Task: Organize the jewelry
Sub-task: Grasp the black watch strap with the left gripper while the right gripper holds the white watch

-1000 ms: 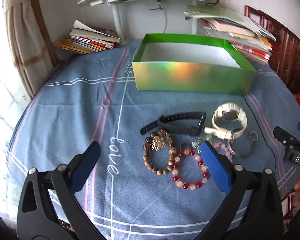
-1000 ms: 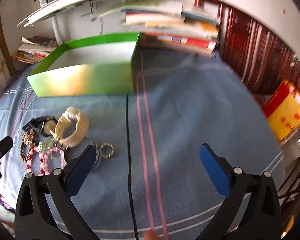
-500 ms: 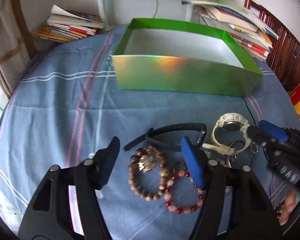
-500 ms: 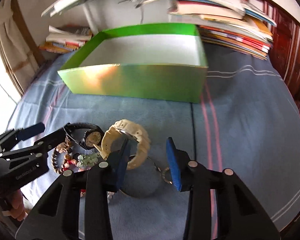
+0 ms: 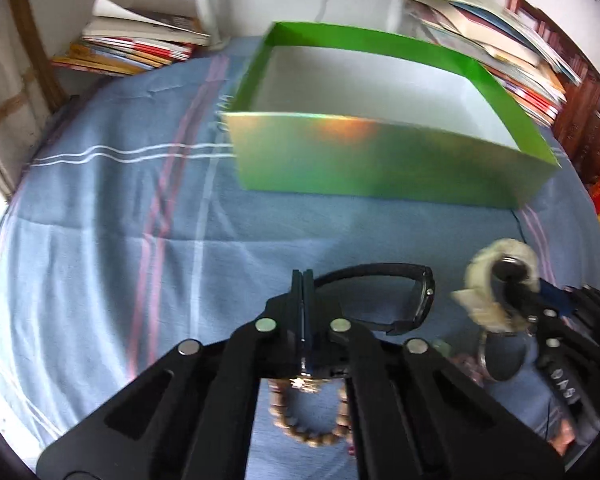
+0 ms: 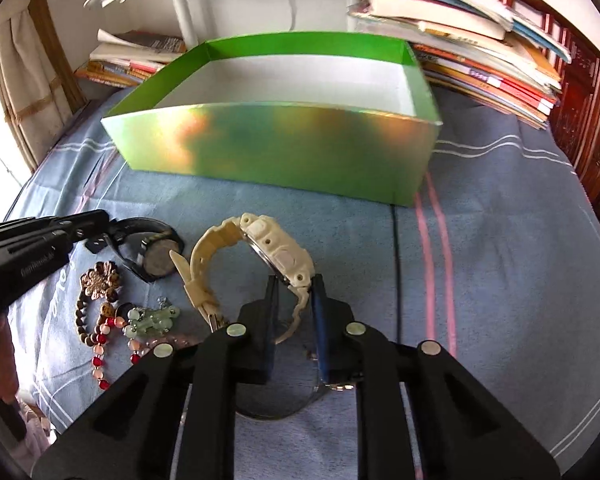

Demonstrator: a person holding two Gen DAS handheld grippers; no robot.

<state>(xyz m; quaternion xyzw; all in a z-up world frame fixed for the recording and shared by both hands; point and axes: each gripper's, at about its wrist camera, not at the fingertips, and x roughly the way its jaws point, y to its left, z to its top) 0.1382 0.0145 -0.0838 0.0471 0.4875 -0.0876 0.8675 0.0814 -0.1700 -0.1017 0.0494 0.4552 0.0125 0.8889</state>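
Jewelry is lying in a loose cluster on a blue striped cloth covering the desk (image 6: 500,200), near the cameras and in front of a green box (image 6: 284,148). A cream watch (image 6: 284,252) with a chunky moulded case is standing on edge, its strap curving round in an open loop. The right gripper (image 6: 294,300) is closing its blue pads on the strap just below the case, and the strap is sitting between them. To the left of it a black watch (image 6: 156,256) is lying with its round face showing, its band running left to the left gripper (image 5: 303,280). That gripper's pads are pressed together, and in the right wrist view its tip is sitting right at the band's end; whether the band is actually pinched is hard to tell. A brown bead bracelet (image 6: 96,300) with a gold flower charm is lying near the black watch, touching a red and pink bead bracelet (image 6: 104,356) and a pale green bead piece (image 6: 152,320). A thin metal bangle (image 6: 276,412) is showing under the right gripper.

The green box is standing open at the top, its white inside bare, with a shiny near wall facing the jewelry. A strip of bare cloth is separating the box from the pieces. Wide open cloth is stretching to the right of the cream watch, crossed by a dark cord (image 6: 396,264). Stacked books (image 6: 480,60) are crowding the far right edge, and more books (image 6: 128,60) are sitting at the far left.
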